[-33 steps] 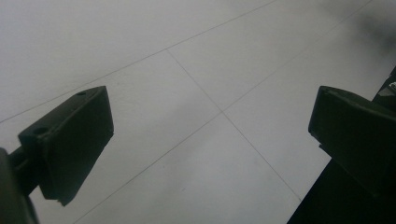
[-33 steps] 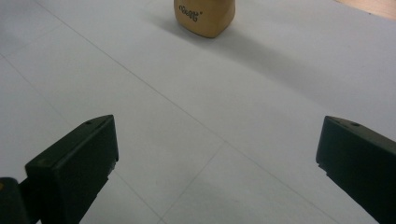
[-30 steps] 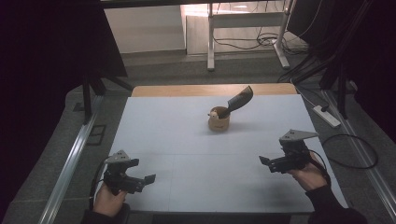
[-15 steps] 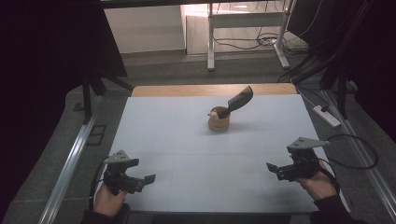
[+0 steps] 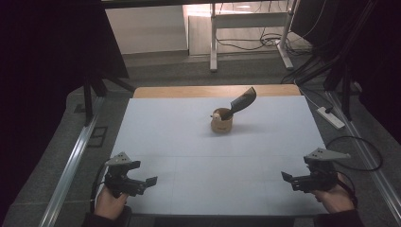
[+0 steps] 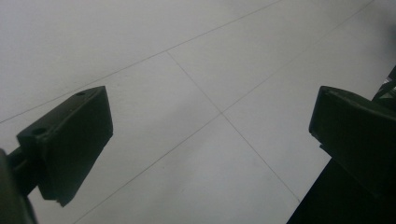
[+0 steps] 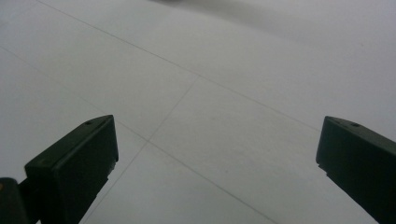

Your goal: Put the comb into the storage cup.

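2 hand-held grippers, left (image 5: 150, 180) & right (image 5: 285, 177), both wide open, empty; 1 cup (image 5: 221, 123) w/ 1 dark utensil (image 5: 241, 101) on counter (image 5: 189, 142).

left gripper (image 5: 150, 180) agape; right gripper (image 5: 285, 176) agape

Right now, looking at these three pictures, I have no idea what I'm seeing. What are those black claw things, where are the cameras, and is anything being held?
No robot here: a person sits at a table and holds a hand-operated claw in each hand. The left gripper and right gripper show in the high view, taken by a fixed camera above. The other two pictures come from small cameras riding on each gripper, looking along its two black jaws at the pale tabletop. Both stand open and hold nothing. Far across the table sits a small tan cup with a dark scoop-like tool leaning out of it, untouched.
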Available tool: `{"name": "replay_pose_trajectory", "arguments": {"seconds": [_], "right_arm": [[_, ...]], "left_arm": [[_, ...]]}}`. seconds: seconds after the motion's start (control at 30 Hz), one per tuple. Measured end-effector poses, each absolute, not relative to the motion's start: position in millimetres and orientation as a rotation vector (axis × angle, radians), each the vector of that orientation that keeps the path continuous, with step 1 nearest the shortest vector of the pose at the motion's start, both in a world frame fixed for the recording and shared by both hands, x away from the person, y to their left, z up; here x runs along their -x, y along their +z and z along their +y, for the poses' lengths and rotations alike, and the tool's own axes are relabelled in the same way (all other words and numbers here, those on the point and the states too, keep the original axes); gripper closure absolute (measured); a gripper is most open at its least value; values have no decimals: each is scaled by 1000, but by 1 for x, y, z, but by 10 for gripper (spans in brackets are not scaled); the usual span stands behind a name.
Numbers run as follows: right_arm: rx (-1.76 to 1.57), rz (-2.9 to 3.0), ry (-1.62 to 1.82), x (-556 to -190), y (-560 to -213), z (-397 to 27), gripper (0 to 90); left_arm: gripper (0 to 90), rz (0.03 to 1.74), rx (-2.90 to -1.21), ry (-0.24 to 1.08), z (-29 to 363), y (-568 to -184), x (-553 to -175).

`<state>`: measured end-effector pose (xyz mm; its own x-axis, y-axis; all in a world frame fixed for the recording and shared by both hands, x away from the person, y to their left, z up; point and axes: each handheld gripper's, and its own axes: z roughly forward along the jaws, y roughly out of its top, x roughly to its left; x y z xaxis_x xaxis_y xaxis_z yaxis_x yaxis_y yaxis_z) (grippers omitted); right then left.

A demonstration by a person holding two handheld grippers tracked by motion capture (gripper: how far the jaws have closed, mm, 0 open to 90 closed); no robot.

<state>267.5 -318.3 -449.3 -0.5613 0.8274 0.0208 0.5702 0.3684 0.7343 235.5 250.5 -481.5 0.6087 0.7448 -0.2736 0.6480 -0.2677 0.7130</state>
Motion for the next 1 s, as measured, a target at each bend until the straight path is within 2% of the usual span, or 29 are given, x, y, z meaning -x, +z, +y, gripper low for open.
{"name": "replay_pose_trajectory", "arguments": {"seconds": [1.0], "right_arm": [[-1368, 2246, 854, -241, -454, -336, 0]], "left_arm": [[0, 1097, -2008, 163, 248, -481, -235]]}}
